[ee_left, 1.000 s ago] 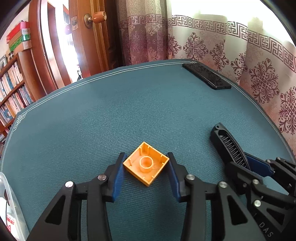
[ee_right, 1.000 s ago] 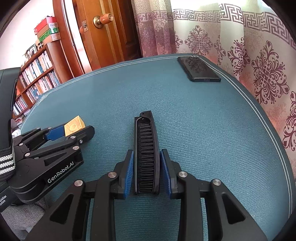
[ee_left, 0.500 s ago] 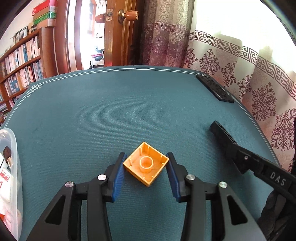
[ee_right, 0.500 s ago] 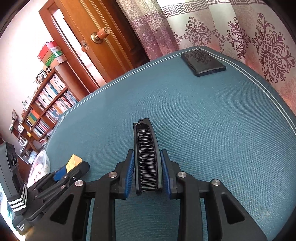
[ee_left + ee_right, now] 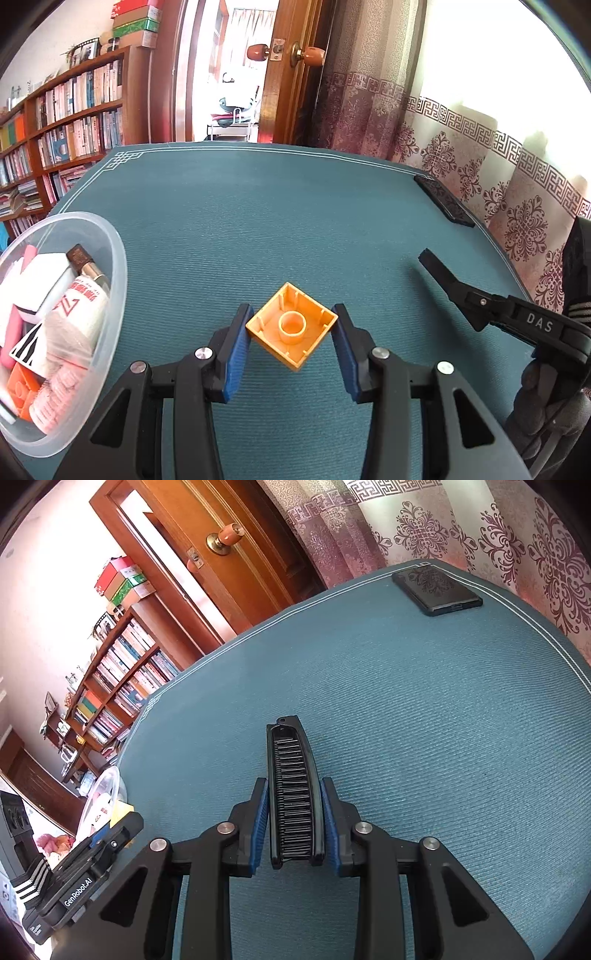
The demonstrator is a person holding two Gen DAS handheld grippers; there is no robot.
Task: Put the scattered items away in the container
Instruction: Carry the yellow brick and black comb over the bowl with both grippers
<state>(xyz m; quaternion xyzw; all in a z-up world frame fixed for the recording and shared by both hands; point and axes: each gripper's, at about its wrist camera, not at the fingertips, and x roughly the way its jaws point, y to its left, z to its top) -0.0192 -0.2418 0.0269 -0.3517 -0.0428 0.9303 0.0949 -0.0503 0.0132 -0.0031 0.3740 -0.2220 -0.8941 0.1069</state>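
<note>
Both grippers have swung toward the bowl (image 5: 110, 258), lower left. Left gripper (image 5: 291, 343) clamps the brick (image 5: 291, 326), right gripper (image 5: 291, 812) the comb (image 5: 291, 794); release only above the rim.

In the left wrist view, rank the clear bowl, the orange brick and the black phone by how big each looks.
1. clear bowl, largest, though cut off by the frame edge.
2. orange brick, held close to the lens.
3. black phone, smallest here; it lies far off and foreshortened, so its true size is unsure.

Glossy orange plastic block (image 5: 291, 326); matt black plastic comb (image 5: 293, 794); ribbed teal cloth tabletop (image 5: 258, 229); frosted translucent plastic container (image 5: 114, 295), lower left.
</note>
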